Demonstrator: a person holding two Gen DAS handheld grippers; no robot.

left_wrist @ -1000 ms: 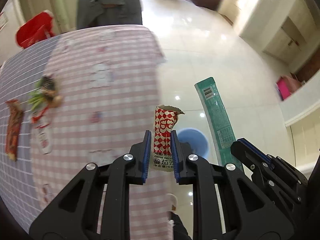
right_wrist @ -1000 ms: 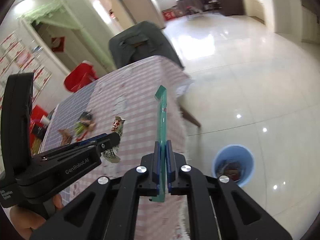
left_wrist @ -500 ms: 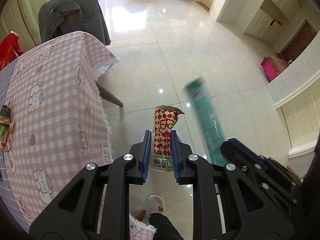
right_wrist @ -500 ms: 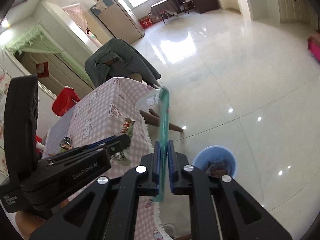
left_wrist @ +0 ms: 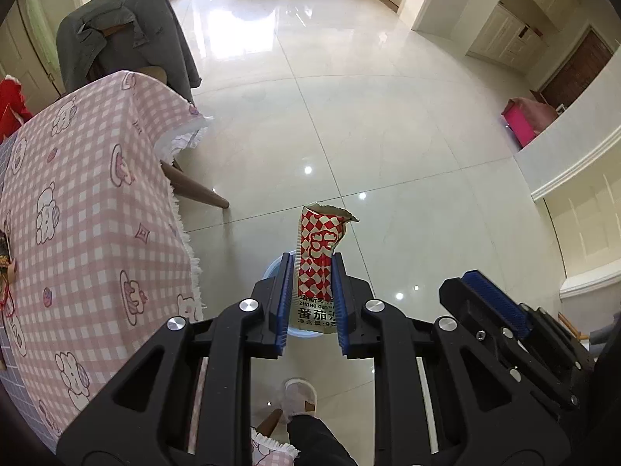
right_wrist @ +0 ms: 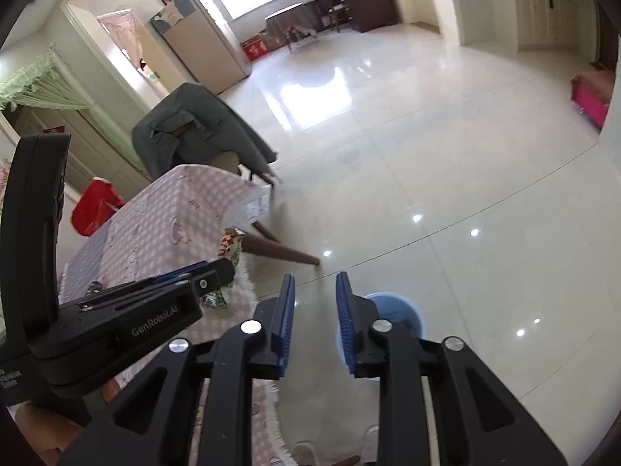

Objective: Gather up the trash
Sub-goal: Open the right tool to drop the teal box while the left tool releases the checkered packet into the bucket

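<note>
The left gripper [left_wrist: 310, 295] is clamped on a torn red-and-white checked sachet [left_wrist: 320, 256], upright between its blue pads, held over the rim of the blue bin [left_wrist: 276, 268] on the floor beside the table. The sachet's lower band reads "ZHONG GUO" above the characters 番茄. The right gripper [right_wrist: 313, 318] has just been opening; its jaws stand apart with nothing between them, and the same bin [right_wrist: 396, 310] lies just past its right finger. "GenRobot.AI" is printed on the left gripper's housing in the right wrist view. A pink checked tablecloth [left_wrist: 89, 209] with cartoon prints hangs at the left, a splayed wooden table leg [left_wrist: 194, 190] beneath it. A grey jacket [left_wrist: 124, 31] drapes a chair beyond; a slippered foot [left_wrist: 299, 394] shows below.
</note>
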